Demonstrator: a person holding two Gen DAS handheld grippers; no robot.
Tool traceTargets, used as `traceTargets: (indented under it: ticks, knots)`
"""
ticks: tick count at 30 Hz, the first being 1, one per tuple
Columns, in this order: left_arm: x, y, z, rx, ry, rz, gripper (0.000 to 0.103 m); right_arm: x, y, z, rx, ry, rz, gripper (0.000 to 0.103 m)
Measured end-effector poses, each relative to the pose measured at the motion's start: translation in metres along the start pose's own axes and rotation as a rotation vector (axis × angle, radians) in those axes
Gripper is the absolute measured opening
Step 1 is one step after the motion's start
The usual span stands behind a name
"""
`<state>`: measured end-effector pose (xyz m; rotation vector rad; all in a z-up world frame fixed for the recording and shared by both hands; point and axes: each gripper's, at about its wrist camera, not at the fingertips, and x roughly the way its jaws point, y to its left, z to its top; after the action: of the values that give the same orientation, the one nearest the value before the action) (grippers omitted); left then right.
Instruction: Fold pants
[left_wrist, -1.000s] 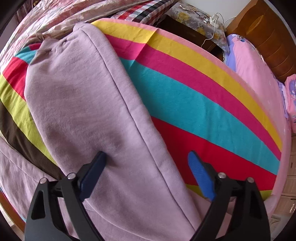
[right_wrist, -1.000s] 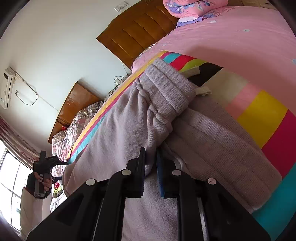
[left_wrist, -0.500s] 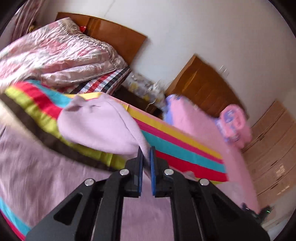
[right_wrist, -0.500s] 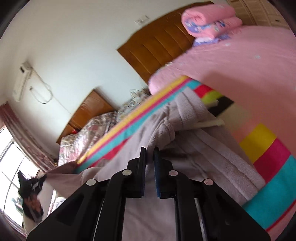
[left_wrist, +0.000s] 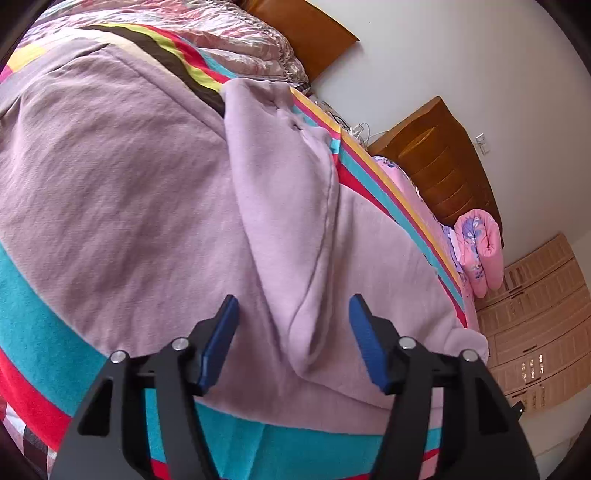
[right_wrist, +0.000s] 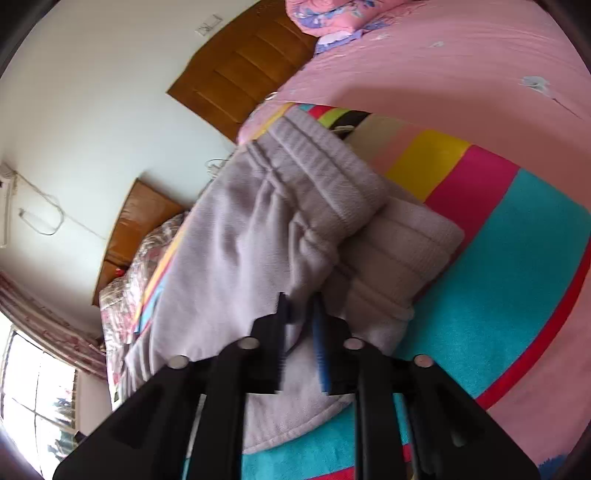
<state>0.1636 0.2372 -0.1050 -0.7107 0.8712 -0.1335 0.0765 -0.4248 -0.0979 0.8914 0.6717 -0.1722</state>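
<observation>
Lilac sweatpants (left_wrist: 147, 177) lie on a rainbow-striped blanket (left_wrist: 33, 325) on the bed. One leg (left_wrist: 284, 206) is folded over the rest. My left gripper (left_wrist: 293, 339) is open, its blue pads on either side of the folded leg's near end, holding nothing. In the right wrist view my right gripper (right_wrist: 301, 332) has its jaws close together on the pants fabric (right_wrist: 236, 236) near the ribbed waistband (right_wrist: 325, 173).
A pink bed sheet (right_wrist: 461, 66) lies beyond the blanket, with a rolled pink quilt (left_wrist: 480, 247) by a wooden headboard (left_wrist: 447, 162). A flowered quilt (left_wrist: 236, 51) lies at the far side. Wooden cabinets (left_wrist: 539, 317) stand right.
My left gripper carried the pant leg over onto the rest of the pants, then opened and let it go. My right gripper stayed clamped on the fabric near the waistband and shifted.
</observation>
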Motion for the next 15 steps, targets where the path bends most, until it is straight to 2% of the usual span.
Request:
traceTargets:
  ticks: [1,4,8,11,15]
  knots:
    - [-0.003,-0.001,-0.005,0.0,-0.005,-0.003,0.07,0.002,-0.001,0.001,0.004,0.007,0.005,0.032]
    - [-0.004,0.0,-0.015,-0.02,-0.015,-0.001,0.075,0.009,0.002,0.001,-0.012,0.022,0.004,0.034]
    - [0.004,-0.009,-0.019,-0.002,-0.006,0.021,0.075,0.014,0.001,0.001,-0.023,0.034,0.003,0.034]
    - [0.007,-0.023,-0.017,0.059,-0.006,0.085,0.077,0.016,0.001,0.003,-0.028,0.036,0.01,0.034]
    - [0.019,-0.049,-0.006,0.212,-0.017,0.23,0.076,0.017,-0.004,0.004,-0.016,0.034,0.029,0.034]
